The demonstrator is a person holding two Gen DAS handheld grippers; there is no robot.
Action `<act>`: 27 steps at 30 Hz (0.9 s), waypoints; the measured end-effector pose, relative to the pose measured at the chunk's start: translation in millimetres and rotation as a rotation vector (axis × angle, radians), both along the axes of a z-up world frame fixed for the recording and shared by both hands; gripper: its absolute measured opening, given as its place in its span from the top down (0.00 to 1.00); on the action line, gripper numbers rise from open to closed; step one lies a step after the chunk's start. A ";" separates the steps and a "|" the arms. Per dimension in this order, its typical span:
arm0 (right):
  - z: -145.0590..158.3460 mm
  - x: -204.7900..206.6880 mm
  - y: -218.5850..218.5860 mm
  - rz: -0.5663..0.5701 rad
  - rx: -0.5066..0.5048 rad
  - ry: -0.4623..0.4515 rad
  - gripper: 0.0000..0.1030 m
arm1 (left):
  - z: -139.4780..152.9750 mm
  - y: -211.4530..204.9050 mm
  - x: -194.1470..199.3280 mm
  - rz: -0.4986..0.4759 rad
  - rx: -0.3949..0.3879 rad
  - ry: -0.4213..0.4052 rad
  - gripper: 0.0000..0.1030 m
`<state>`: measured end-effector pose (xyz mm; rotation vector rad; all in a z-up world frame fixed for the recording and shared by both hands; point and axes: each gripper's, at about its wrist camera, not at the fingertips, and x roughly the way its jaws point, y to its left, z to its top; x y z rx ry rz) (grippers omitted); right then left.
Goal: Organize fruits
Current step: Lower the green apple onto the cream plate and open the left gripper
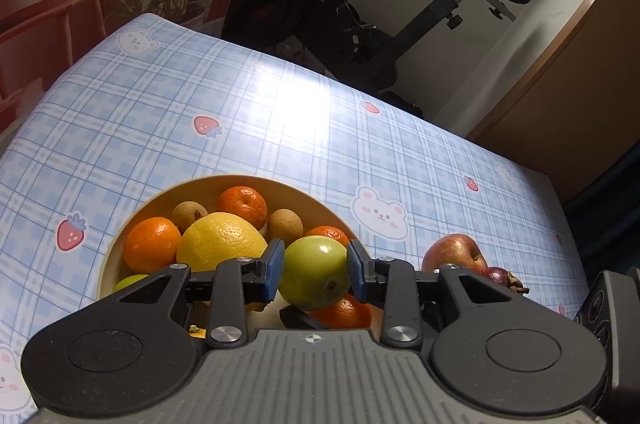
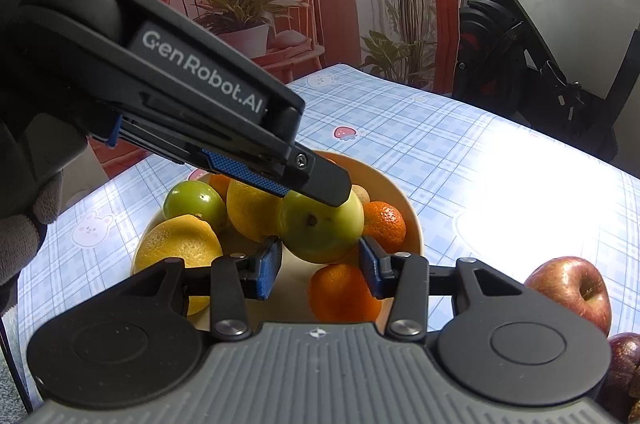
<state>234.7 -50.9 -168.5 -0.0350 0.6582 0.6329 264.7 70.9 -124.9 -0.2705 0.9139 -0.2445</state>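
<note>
Left gripper [image 1: 315, 270] pinches round green fruit [image 1: 314, 272] above cream bowl [image 1: 256, 180], apparently for placing; right gripper [image 2: 320, 264] jaws part-spread, empty.

left gripper [image 1: 315, 266]: jaws clamped, angled down | right gripper [image 2: 320, 266]: jaws narrowly parted, unloaded

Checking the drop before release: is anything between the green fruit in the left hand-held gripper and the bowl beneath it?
Nothing blocks it: the round green fruit hangs over the beige bowl, above an orange tangerine.
</note>
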 end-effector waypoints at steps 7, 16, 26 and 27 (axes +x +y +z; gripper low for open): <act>2.4 -6.7 -4.9 -0.020 0.026 0.006 0.55 | 3.9 7.0 -3.0 0.020 0.003 -0.021 0.65; 13.5 -34.2 -51.6 -0.123 0.080 -0.074 0.55 | 21.7 -9.4 -12.5 0.018 0.040 -0.093 0.64; 10.8 -70.5 -127.4 -0.315 0.089 -0.162 0.55 | 38.1 -72.3 -18.9 -0.096 0.041 -0.134 0.63; 9.2 -73.7 -135.0 -0.319 0.104 -0.167 0.55 | 39.0 -77.7 -19.4 -0.109 0.043 -0.134 0.63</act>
